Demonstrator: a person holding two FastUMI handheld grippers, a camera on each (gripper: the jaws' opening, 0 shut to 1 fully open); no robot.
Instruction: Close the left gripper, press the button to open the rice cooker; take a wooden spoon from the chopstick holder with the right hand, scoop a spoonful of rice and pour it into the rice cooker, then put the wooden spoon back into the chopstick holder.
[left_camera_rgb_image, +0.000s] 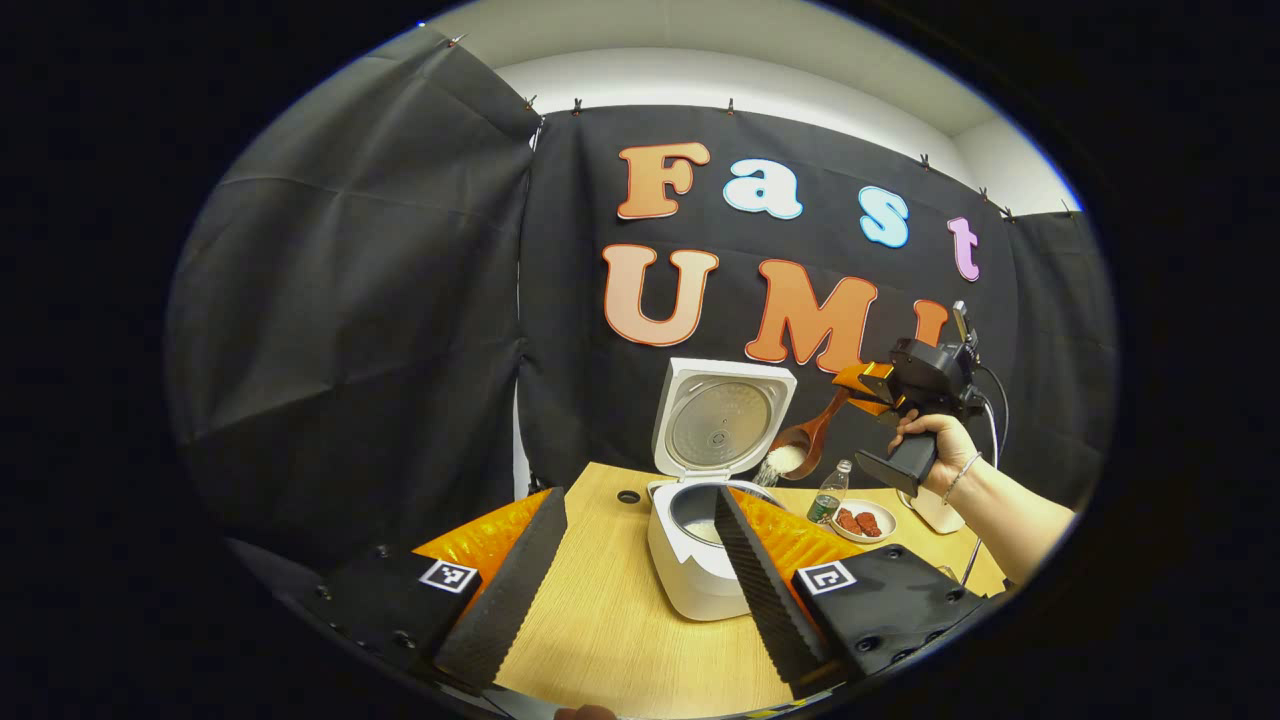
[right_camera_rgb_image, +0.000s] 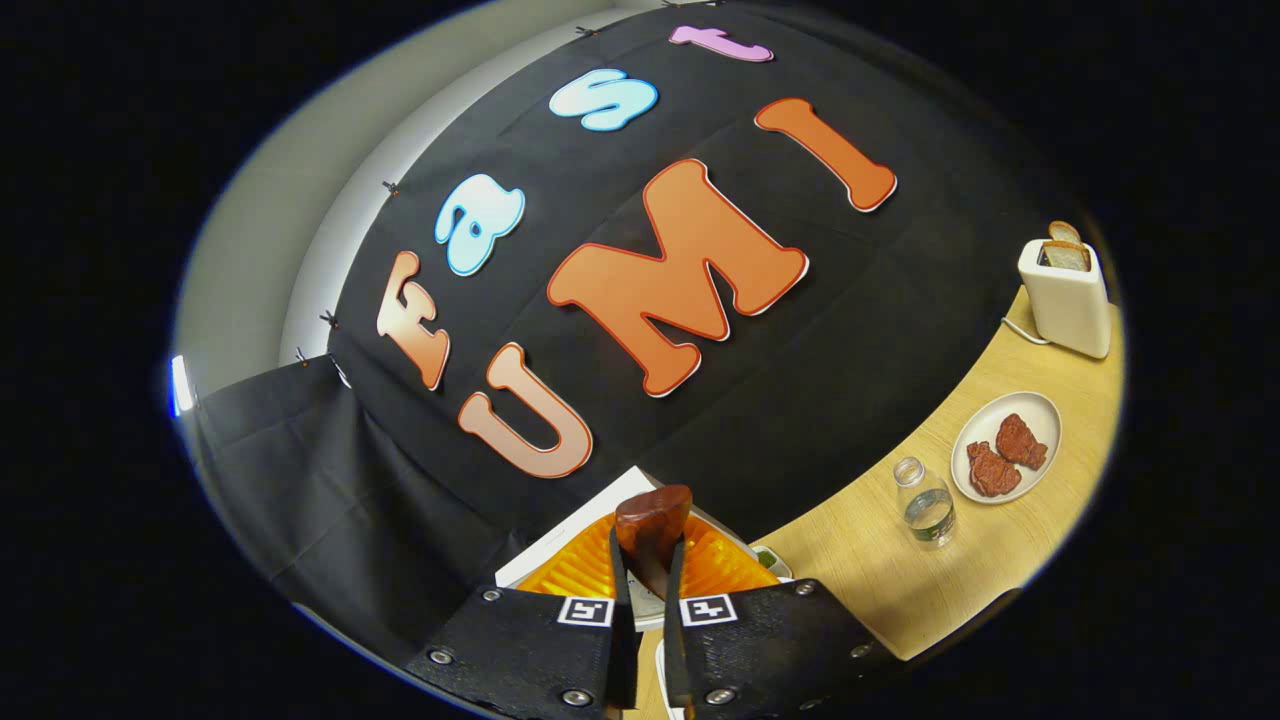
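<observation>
The right tool (left_camera_rgb_image: 868, 388), gripped by a hand (left_camera_rgb_image: 925, 440), is clamped on the handle of the wooden spoon (left_camera_rgb_image: 800, 440), tipped so rice (left_camera_rgb_image: 785, 459) spills toward the open rice cooker (left_camera_rgb_image: 700, 540) at its 7 o'clock. The spoon looks stiff, light and smooth, so a firm mid-handle hold suits it. The left tool (left_camera_rgb_image: 640, 580) stands wide apart, empty, above the desk (left_camera_rgb_image: 610, 620).

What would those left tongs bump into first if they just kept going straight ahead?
Probably the open rice cooker: it sits on the table right ahead, partly behind the left tongs' own right finger. The fingers are spread apart, and depth is hard to judge.
</observation>
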